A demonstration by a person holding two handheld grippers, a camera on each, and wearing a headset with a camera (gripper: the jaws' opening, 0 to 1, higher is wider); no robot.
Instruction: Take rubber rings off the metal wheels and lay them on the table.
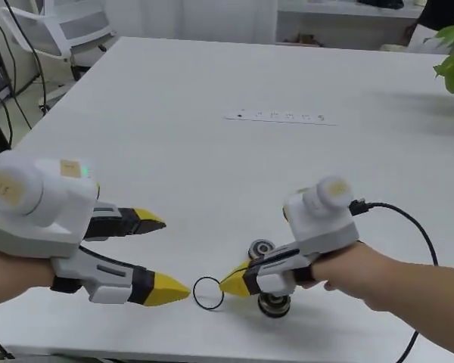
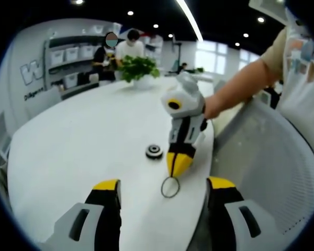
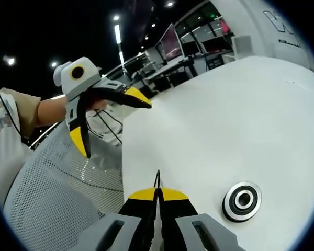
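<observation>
White table (image 1: 212, 91), left gripper (image 1: 174, 255) spread, right gripper (image 1: 223, 283) pinching rubber ring (image 1: 194, 293); "W" on wall (image 2: 30, 73).

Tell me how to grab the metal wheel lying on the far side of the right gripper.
Grip the metal wheel across its round outer rim, coming down from above. It lies flat on the table, hole facing up, so a side approach would likely find little to bite. Use the open left gripper; the right gripper is shut on a rubber ring.
</observation>
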